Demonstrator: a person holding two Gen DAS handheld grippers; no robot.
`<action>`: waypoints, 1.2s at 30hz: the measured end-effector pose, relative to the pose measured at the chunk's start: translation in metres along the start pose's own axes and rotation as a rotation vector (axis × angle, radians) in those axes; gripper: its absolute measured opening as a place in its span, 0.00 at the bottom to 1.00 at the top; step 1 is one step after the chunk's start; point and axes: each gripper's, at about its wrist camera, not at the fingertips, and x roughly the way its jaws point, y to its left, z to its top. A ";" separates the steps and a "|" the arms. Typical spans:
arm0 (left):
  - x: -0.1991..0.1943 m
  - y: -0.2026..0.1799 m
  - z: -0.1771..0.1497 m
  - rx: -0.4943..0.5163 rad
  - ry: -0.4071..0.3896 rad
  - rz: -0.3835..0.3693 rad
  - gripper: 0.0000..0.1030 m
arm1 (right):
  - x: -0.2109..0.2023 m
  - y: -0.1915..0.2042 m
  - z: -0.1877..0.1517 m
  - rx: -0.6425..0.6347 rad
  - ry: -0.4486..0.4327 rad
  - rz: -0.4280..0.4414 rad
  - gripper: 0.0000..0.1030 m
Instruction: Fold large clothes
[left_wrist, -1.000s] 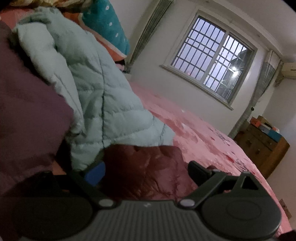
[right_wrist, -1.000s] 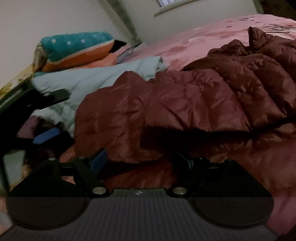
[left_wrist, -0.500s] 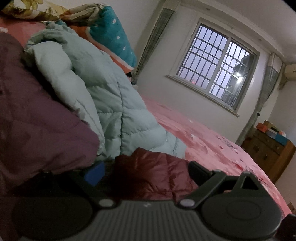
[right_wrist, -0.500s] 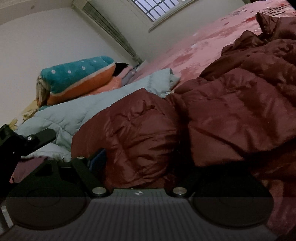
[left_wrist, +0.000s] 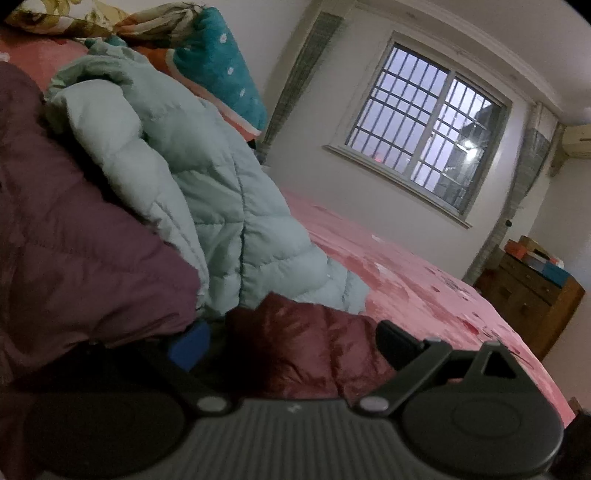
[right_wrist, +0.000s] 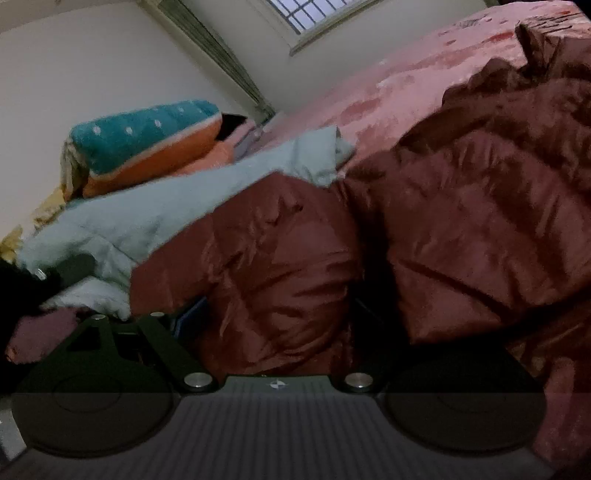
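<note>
Dark-red quilted puffer jacket fills both jaws' gaps, its bulk stretching rightward from the right gripper; clamping unclear.

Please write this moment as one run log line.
step: fold in progress | left gripper: around maroon jacket edge | right gripper: around same jacket | beside: light blue jacket | surface: pink bed
</note>
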 end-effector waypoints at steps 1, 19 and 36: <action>-0.001 -0.001 0.000 0.011 0.001 -0.005 0.94 | -0.004 -0.002 0.006 0.028 -0.003 0.028 1.00; 0.008 -0.067 -0.049 0.647 0.003 -0.076 0.91 | -0.006 -0.012 0.043 0.265 0.074 0.314 1.00; 0.038 -0.066 -0.057 0.671 0.084 0.143 0.14 | -0.060 0.019 0.044 0.026 0.010 0.225 1.00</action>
